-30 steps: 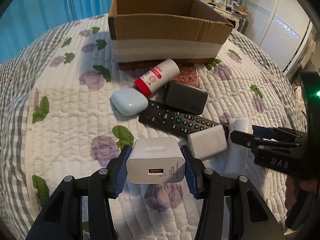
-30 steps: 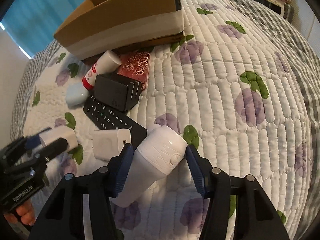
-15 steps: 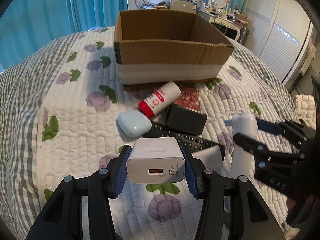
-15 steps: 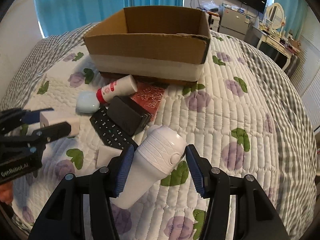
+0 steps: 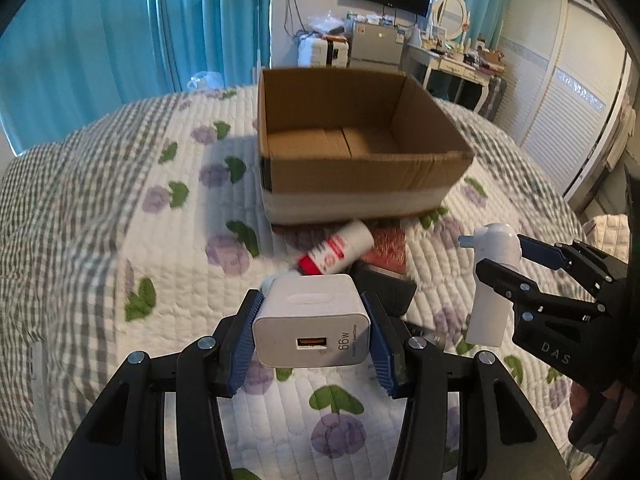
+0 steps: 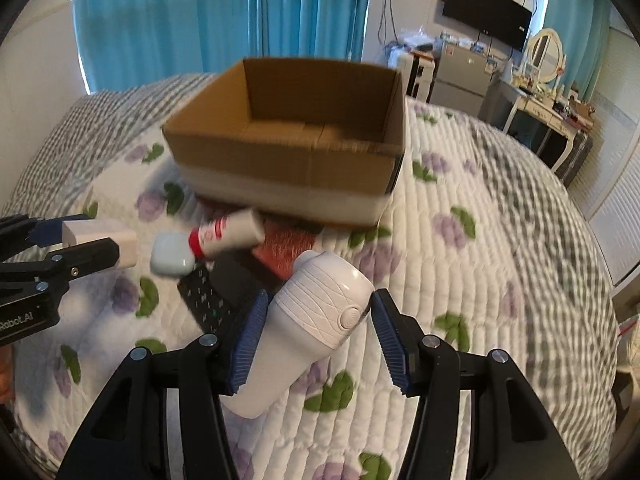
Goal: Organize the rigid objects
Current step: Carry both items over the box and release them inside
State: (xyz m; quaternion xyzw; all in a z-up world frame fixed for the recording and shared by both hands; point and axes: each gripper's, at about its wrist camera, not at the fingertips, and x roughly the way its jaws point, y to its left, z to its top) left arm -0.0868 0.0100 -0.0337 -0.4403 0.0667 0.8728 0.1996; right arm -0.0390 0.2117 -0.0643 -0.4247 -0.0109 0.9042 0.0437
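Note:
My left gripper (image 5: pixel 312 320) is shut on a white 66W charger (image 5: pixel 312 320) and holds it above the bed, short of the open cardboard box (image 5: pixel 360 184). My right gripper (image 6: pixel 316 320) is shut on a white handheld device (image 6: pixel 312 328), also lifted; it shows at the right of the left wrist view (image 5: pixel 492 280). The box (image 6: pixel 296 168) looks empty inside. The left gripper with the charger (image 6: pixel 100 240) appears at the left of the right wrist view.
On the quilt in front of the box lie a red-and-white tube (image 6: pixel 228 232), a pale blue earbud case (image 6: pixel 172 256), a black remote (image 6: pixel 208 300), a black charger (image 5: pixel 384 292) and a red patterned box (image 5: pixel 384 248). Furniture stands beyond the bed.
Both grippers have risen with their objects and moved toward the box, so the inside of the box now shows. The items on the quilt have stayed in place.

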